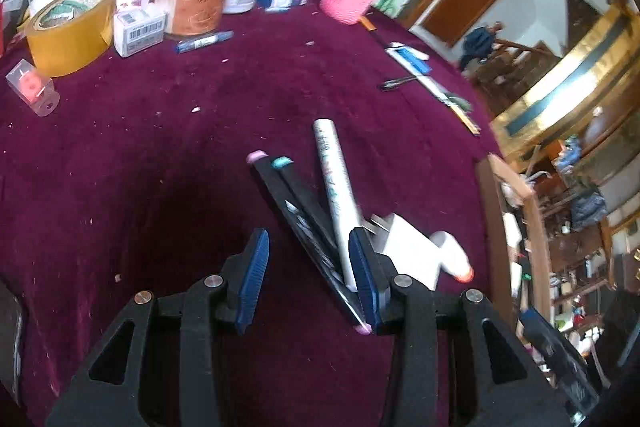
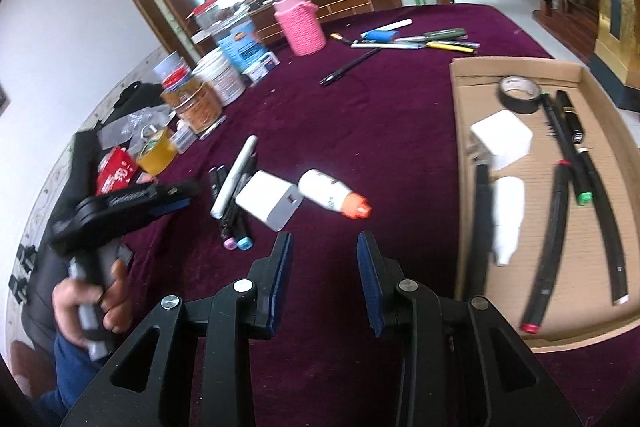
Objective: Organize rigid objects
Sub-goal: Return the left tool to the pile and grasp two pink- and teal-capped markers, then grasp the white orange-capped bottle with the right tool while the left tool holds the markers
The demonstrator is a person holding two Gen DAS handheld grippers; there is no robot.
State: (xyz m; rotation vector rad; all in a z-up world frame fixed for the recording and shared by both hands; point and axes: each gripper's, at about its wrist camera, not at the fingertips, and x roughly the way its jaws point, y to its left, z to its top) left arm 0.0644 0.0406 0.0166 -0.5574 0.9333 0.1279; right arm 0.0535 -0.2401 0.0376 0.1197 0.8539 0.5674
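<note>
- The left tongs (image 1: 306, 275), black arms with ribbed blue pads, stand apart over the bench (image 1: 160, 155) with its dark red velvet cloth; nothing is pressed between the pads.
- Just ahead of them lie two black markers (image 1: 292, 203) with pink and teal end caps and a white pen (image 1: 336, 195), fanned out together; in the left wrist view the far pad covers their near ends, and I cannot tell whether it touches them.
- A white plug-in charger block (image 2: 270, 205) lies just beside that bundle, and a white squeeze bottle with an orange cap (image 2: 334, 197) lies on its side next to it.
- The right tongs (image 2: 325, 281) also stand apart, empty, above bare cloth near the charger and the bottle.
- To their right sits a shallow brown cardboard tray (image 2: 460, 99) that holds a roll of black tape (image 2: 519, 95), a second white charger block (image 2: 502, 139), a small white bottle (image 2: 507, 215) and several black markers (image 2: 552, 227) with red, green and white ends.
- A hand (image 2: 92, 307) in a blue sleeve grips the grey handle of the left tool.
- At the far side of the bench stand a pink knitted cup (image 2: 301, 27), a roll of yellow tape (image 1: 72, 27), tins and small boxes.
- Loose pens (image 2: 416, 41) lie near the pink cup.
</note>
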